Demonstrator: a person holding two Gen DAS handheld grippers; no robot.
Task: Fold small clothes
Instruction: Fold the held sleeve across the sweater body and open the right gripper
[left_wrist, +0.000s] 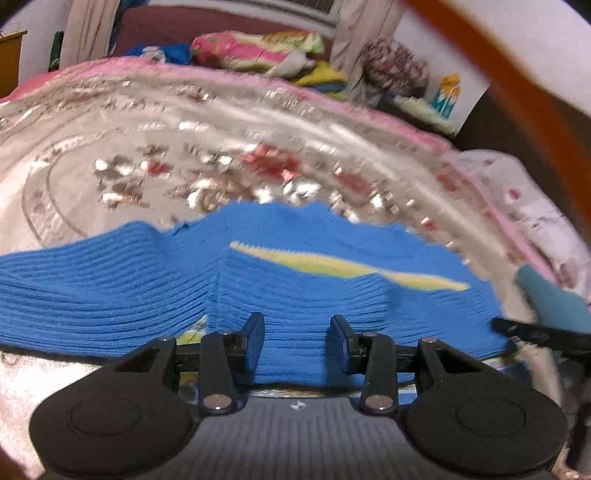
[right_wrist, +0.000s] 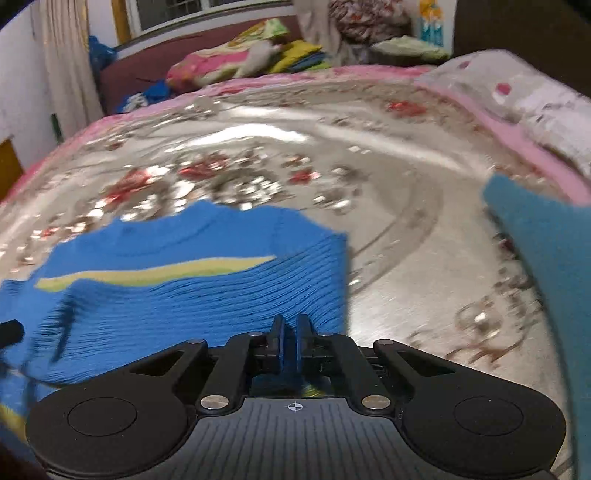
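Observation:
A small blue ribbed sweater (left_wrist: 295, 295) with a yellow stripe lies spread across the shiny flowered bedspread (left_wrist: 184, 122). In the left wrist view my left gripper (left_wrist: 297, 332) sits at the sweater's near edge. Its fingers stand partly apart and the knit fills the gap from pad to pad. In the right wrist view the sweater (right_wrist: 184, 295) reaches my right gripper (right_wrist: 291, 328), whose fingers are pressed together at the cloth's near right corner. More blue and yellow cloth shows beneath them. Both views are blurred.
A teal cloth (right_wrist: 535, 258) hangs close at the right; what it is I cannot tell. Pillows and piled clothes (right_wrist: 229, 59) lie at the far end of the bed, and a white flowered pillow (right_wrist: 535, 99) at the right edge. An orange band (left_wrist: 498, 66) crosses the left view's upper right.

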